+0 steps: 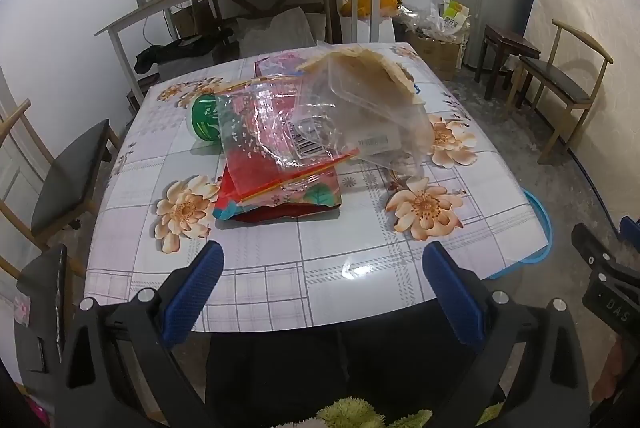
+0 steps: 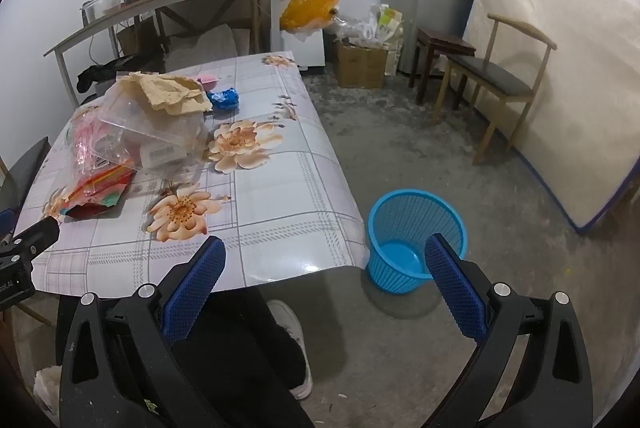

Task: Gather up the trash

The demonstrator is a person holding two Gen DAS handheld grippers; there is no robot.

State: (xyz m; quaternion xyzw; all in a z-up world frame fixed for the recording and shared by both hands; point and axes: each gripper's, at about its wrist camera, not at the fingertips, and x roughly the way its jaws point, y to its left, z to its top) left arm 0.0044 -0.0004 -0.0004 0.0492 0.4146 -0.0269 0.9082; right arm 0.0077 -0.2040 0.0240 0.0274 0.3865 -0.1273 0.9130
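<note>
A heap of trash is seen mid-desk (image 1: 280,284): a clear plastic bag (image 1: 272,132) over a red packet (image 1: 280,200), a clear container (image 1: 360,108) and brown paper (image 1: 360,64). Only the left view shows the green tub (image 1: 204,116) behind it. Only the right view shows the whole blue basket (image 2: 416,240) on the floor beside the desk, and a blue wrapper (image 2: 225,99). The left claw (image 1: 324,292) and right claw (image 2: 326,288) are spread wide, empty.
</note>
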